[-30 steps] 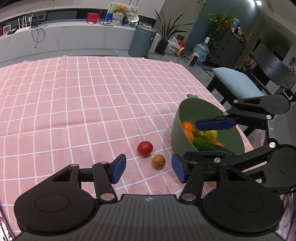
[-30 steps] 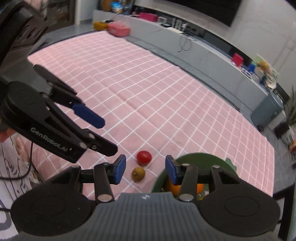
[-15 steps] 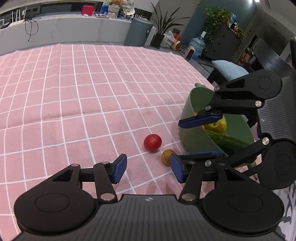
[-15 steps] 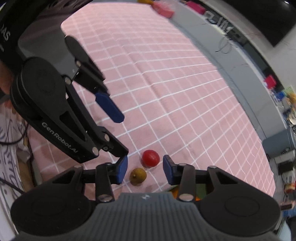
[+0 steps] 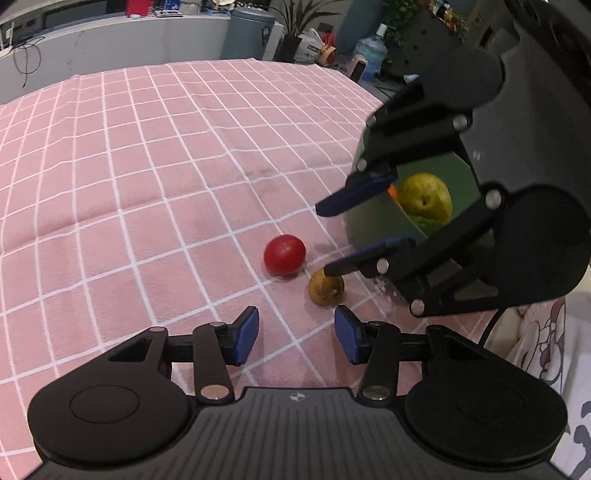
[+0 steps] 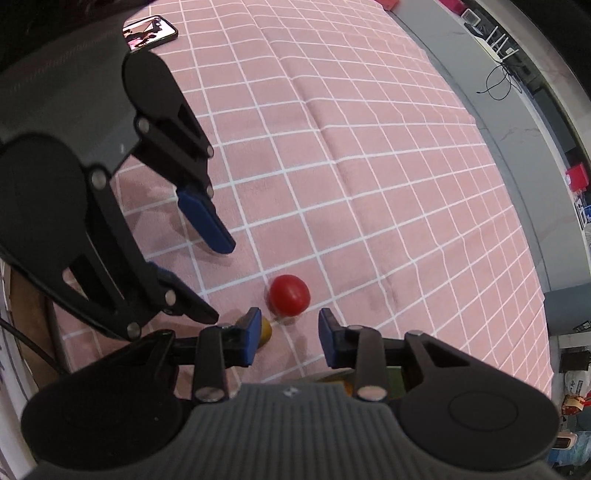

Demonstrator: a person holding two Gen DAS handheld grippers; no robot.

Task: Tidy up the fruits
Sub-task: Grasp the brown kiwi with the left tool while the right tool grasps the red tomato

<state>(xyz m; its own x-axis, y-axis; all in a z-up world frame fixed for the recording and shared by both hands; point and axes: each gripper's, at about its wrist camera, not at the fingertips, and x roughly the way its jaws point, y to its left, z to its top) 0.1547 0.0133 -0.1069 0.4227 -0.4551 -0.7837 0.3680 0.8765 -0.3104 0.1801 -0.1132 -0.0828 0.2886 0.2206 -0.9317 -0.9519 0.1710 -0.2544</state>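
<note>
Right gripper [image 5: 327,242] spread over tomato [image 5: 284,254]; bowl [image 5: 380,225] rim beside.

you have no readable writing in either view. the only mark is a small round emblem moulded at the top middle of each ribbed housing, on your left gripper [image 5: 295,334] and your right gripper [image 6: 289,330]; it shows no letters. the phone [image 6: 149,32] at the far corner of the table shows a lit screen, too small to read.
</note>
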